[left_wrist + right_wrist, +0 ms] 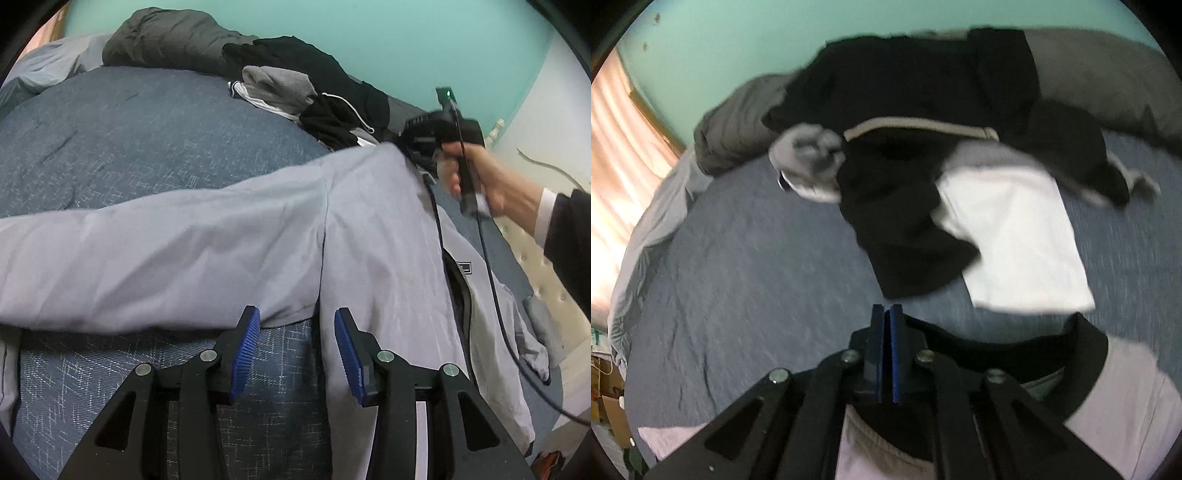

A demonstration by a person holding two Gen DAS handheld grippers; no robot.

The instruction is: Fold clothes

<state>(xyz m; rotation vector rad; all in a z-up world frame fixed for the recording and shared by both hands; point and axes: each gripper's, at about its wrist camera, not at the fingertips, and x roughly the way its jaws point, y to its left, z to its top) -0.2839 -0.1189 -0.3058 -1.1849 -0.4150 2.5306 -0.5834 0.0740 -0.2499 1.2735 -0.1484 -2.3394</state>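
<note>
A light grey jacket (369, 240) lies spread on the blue bedspread (129, 140), one sleeve stretched out to the left. My left gripper (297, 314) hovers open at the jacket's lower edge, where sleeve meets body; its blue pads (245, 350) press on nothing. At the jacket's far top corner a hand (491, 184) holds my right gripper (413, 142). In the right wrist view that gripper (886, 310) is shut, pads together, with no cloth showing between the tips. The jacket's black collar (1015, 347) and grey body (1126, 387) lie just under and behind it.
A heap of black and grey clothes (303, 85) lies at the far side of the bed, with a white folded garment (1015, 240) beside it. A black cable (491, 277) trails over the jacket's right side. A cream padded headboard (546, 280) borders the bed on the right.
</note>
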